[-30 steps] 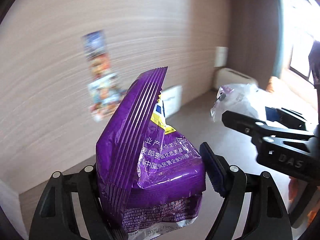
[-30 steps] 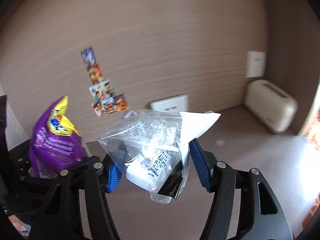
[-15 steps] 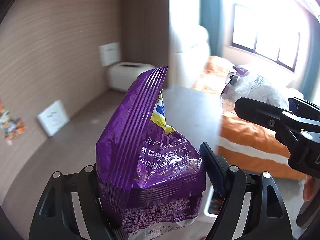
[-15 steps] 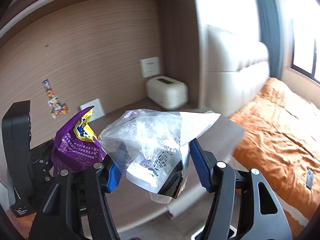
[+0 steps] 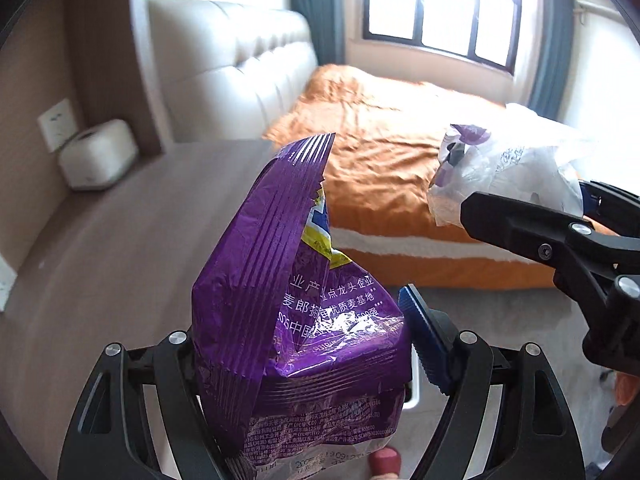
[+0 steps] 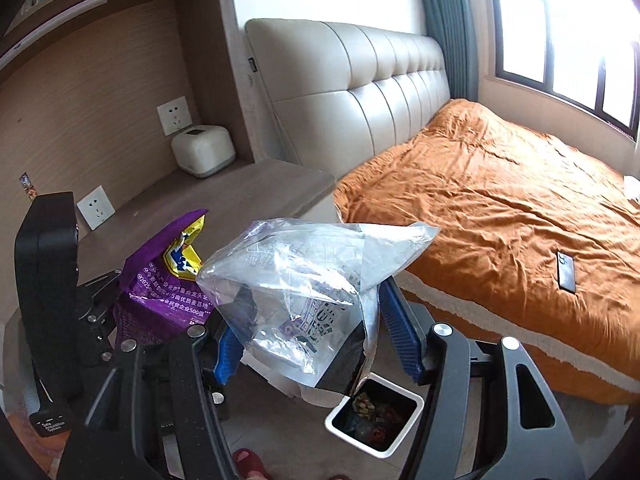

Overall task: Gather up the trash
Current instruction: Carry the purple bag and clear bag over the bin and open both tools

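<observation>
My left gripper [image 5: 304,364] is clamped on the purple snack bag [image 5: 292,320], held upright so nothing spills. My right gripper [image 6: 316,344] pinches the clear plastic wrapper [image 6: 304,280]. Both are in the air off the table's [image 6: 224,208] front edge, over the floor. The white trash bin [image 6: 376,420] sits below the right gripper, likely the drop target.

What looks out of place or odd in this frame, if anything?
One thing: a dark phone lies loose on the orange bedspread, unrelated to the trash. Otherwise the purple snack bag and clear plastic bag sit gripped, with the trash bin below.
</observation>
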The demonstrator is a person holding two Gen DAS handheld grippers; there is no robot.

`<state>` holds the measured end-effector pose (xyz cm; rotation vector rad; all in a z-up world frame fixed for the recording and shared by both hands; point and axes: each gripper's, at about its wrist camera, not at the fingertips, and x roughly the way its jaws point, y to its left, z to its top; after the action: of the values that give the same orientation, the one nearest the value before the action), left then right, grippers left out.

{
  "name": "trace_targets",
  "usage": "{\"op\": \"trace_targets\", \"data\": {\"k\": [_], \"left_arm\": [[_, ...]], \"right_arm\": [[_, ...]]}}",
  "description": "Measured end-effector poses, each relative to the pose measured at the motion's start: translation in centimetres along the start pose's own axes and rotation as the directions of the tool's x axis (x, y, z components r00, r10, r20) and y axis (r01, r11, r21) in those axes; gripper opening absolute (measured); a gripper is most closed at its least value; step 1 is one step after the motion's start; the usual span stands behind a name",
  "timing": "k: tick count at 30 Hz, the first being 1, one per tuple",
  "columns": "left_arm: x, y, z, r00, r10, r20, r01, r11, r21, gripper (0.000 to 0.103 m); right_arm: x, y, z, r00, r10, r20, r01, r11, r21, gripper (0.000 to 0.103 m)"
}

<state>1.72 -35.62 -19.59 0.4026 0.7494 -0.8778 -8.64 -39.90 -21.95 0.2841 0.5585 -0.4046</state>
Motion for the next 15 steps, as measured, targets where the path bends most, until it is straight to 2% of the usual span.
{"op": "trace_targets", "data": {"k": [7, 11, 15], "left_arm": [[8.1, -3.5, -2.2, 0.989, -0.088, -0.121, 0.095, 0.994, 0.049, 0.076], [13.2, -3.9, -4.4, 0.974, -0.133, -0.184, 0.145, 0.988, 0.054, 0.077], [18.5, -4.4, -7.7, 0.951, -0.189, -0.244, 0.202, 0.979, 0.029, 0.077]], "right_arm": [[5.2, -4.8, -4.6, 0.992, -0.038, -0.121, 0.048, 0.996, 0.077, 0.063], [8.7, -6.9, -7.5, 0.984, -0.049, -0.172, 0.068, 0.992, 0.107, 0.063], [13.1, -8.6, -10.8, 0.971, -0.062, -0.229, 0.091, 0.989, 0.116, 0.063]]}}
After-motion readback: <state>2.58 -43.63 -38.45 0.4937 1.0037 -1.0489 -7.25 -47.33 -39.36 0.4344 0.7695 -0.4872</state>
